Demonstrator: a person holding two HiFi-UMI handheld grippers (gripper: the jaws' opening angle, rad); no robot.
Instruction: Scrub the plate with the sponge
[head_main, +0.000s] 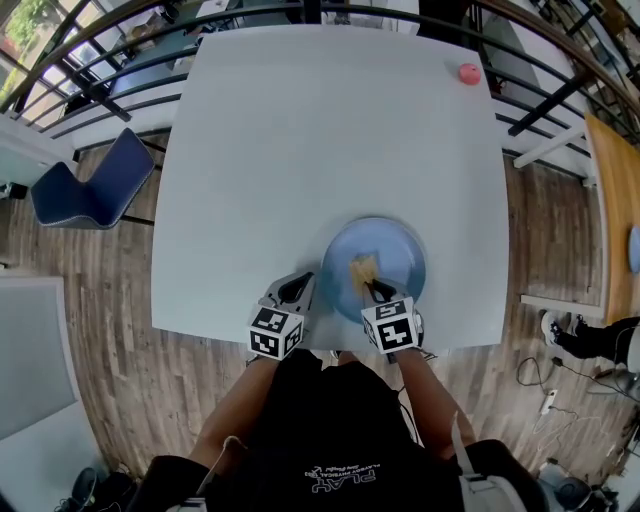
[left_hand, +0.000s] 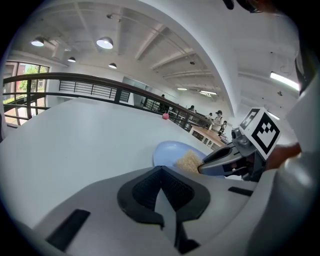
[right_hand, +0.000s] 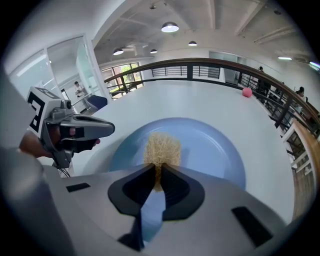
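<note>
The plate (head_main: 398, 248), pale blue and round, is lying flat on the white table (head_main: 300, 130) close to its near edge, directly in front of the person. The right gripper (right_hand: 159, 176) is pinching the near end of the tan, fibrous sponge (right_hand: 162, 146), its jaws clamped on it, and most of the sponge is sticking out ahead of them and resting on the middle of the plate. The left gripper (left_hand: 161, 184) is hovering just beside the plate's left rim with its jaws pressed together on nothing; whether it is touching the rim cannot be told. Nothing is gripping the plate, so the likeliest trouble is that a firm stroke will be dragging the whole plate across the smooth tabletop instead of scrubbing it, and a pull toward the person could be carrying it over the near edge. The sponge is being held only by its end, so hard downward pressure may be folding it or working it out of the jaws. Bracing the rim with the left gripper would probably be reducing both risks.
</note>
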